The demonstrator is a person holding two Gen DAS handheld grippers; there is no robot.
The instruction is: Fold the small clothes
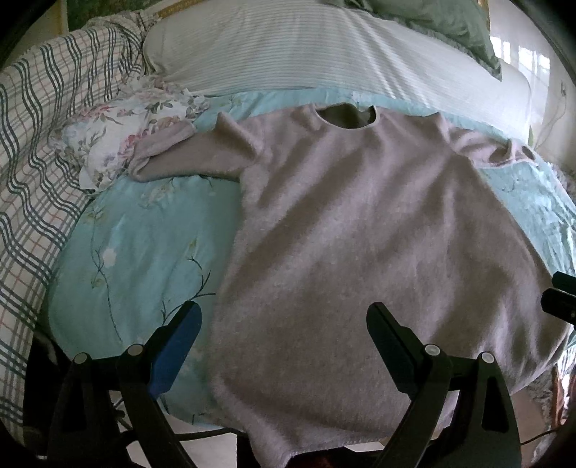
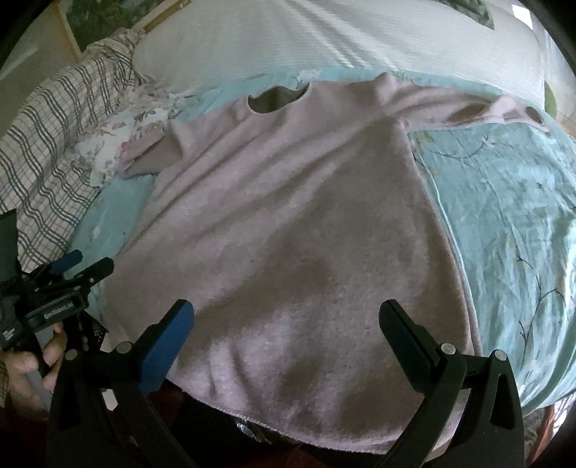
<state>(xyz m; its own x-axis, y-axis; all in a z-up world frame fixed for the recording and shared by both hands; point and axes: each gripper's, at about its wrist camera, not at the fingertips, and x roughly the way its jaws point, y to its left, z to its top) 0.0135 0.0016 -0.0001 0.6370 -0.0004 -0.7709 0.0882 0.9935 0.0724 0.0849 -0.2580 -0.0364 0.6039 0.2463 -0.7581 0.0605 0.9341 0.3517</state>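
A fuzzy pale pink sweater [image 1: 352, 230] lies spread flat on a light blue floral quilt [image 1: 144, 230], neck hole [image 1: 347, 117] at the far end, hem hanging over the near edge. It also shows in the right wrist view [image 2: 288, 230]. Its left sleeve [image 1: 180, 158] reaches out to the left, its right sleeve [image 2: 478, 111] to the right. My left gripper [image 1: 282, 316] is open and empty above the sweater's lower left part. My right gripper [image 2: 286, 316] is open and empty above the lower middle. The left gripper also appears in the right wrist view [image 2: 81, 268].
A white ribbed pillow [image 1: 306, 50] lies across the far side. A plaid blanket [image 1: 39, 144] and a white floral cloth [image 1: 122, 126] sit at the left. A green pillow [image 1: 439, 18] is at the back right. The quilt also shows at the right [image 2: 504, 216].
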